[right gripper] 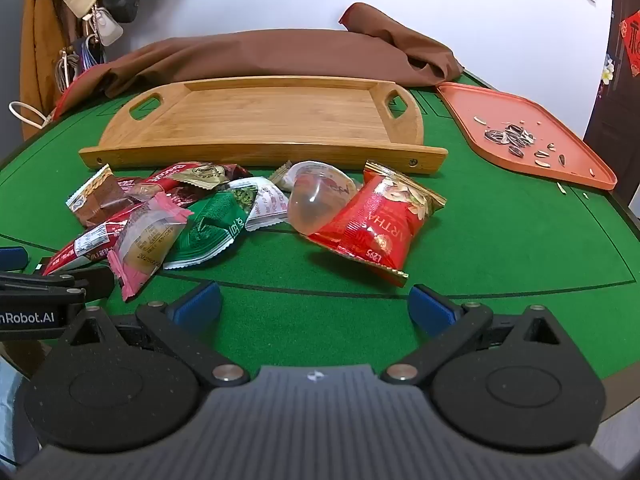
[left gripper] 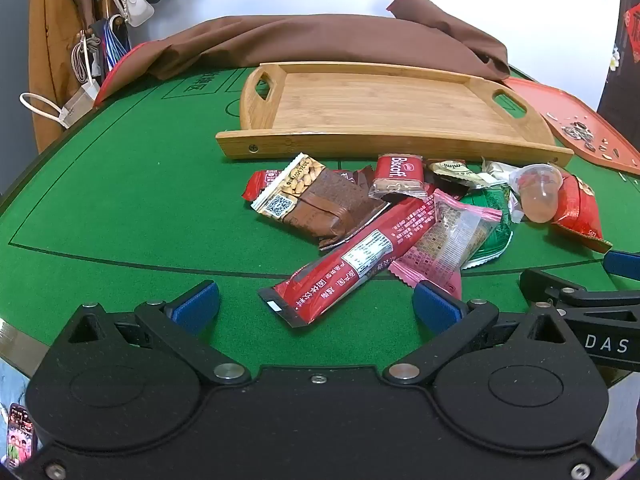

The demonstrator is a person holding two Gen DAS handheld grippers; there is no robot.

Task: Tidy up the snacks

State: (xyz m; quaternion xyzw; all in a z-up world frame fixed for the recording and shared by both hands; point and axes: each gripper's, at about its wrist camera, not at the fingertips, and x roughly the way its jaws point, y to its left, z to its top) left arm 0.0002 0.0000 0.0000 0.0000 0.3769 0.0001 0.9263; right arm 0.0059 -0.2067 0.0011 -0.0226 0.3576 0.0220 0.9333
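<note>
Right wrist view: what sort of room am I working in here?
Probably a home games room: a green felt card table with printed lines, bags hung on a rack by the wall, and an orange tray of seed shells.

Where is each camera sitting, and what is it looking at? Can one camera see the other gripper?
Left wrist view: sits on the open left gripper, looking down across the green table at the long red packet; the right gripper pokes in at the right edge.
Right wrist view: sits on the open right gripper, facing the red peanut bag; the left gripper pokes in at the left edge.
Both show the snack pile, empty wooden tray, orange tray and brown cloth.
</note>
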